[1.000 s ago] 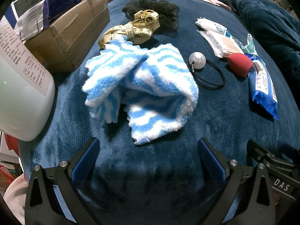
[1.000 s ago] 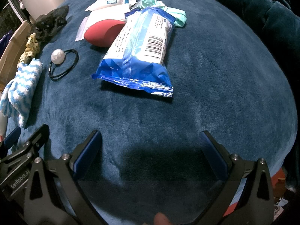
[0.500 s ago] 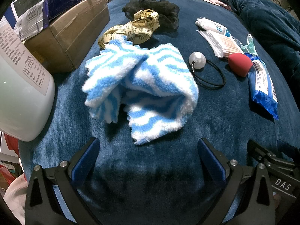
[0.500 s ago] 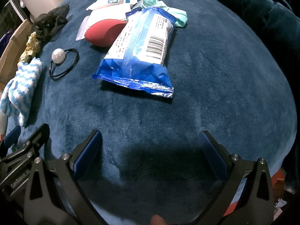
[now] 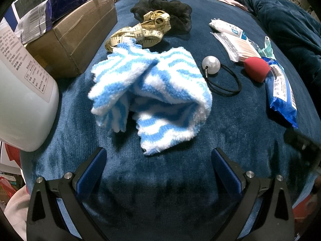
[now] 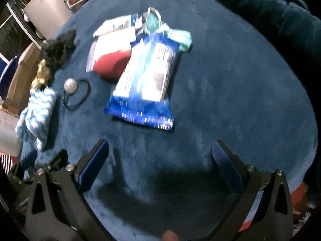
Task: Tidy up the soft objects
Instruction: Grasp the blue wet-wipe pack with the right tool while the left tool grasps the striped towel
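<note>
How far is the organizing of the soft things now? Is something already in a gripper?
Nothing looks done yet. The striped cloth lies crumpled on the blue blanket, with the black scrunchie, the red sponge and the pearl hair tie scattered around it. Nothing is in hand: the left gripper and the right gripper are both open and empty. All sorting is left.

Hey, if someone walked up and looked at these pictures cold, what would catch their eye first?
Probably the fluffy blue-and-white striped sock, crumpled on the dark blue blanket just ahead of the open left gripper. To its right lies a hair tie with a big pearl bead, then a red sponge. In the right wrist view, a shiny blue wipes pack lies ahead of the open right gripper.
</note>
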Demonstrator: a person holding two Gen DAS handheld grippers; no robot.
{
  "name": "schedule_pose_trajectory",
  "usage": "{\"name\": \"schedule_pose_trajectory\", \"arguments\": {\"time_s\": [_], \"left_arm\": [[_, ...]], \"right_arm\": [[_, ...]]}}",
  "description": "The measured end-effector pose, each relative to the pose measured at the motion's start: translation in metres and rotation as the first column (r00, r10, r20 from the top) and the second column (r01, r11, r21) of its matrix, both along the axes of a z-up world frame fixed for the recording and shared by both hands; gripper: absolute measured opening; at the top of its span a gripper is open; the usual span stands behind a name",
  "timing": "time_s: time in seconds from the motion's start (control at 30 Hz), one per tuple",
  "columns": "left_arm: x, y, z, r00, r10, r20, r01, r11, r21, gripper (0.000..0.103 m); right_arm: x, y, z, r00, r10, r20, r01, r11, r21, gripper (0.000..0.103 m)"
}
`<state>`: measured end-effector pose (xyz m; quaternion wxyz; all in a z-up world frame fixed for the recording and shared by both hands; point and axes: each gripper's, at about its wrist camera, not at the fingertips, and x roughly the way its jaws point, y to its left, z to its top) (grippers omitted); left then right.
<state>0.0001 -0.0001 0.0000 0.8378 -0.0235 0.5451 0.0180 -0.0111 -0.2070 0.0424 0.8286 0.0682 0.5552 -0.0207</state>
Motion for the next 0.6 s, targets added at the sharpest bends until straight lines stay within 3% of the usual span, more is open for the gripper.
{"name": "schedule_pose_trajectory", "arguments": {"time_s": [0.2,0.33,0.6], "left_arm": [[0.001,-0.004,0.007,1.0,-0.002,0.007,0.002,1.0,0.006,0.103],[-0.003,-0.003,0.012,1.0,-0.011,0.017,0.011,1.0,0.006,0.103],[-0.013,-0.01,0.031,0.998,-0.042,0.038,0.043,0.999,-0.01,0.103]], "right_arm": [[0.032,-0.007,0.02,0.999,-0.023,0.029,0.022,0.999,0.029,0.103],[0.056,-0.001,0.018,0.999,-0.05,0.014,0.05,0.999,0.017,0.101],[0.072,0.006,-0.003,0.996,-0.053,-0.067,0.054,0.998,0.015,0.065]]}}
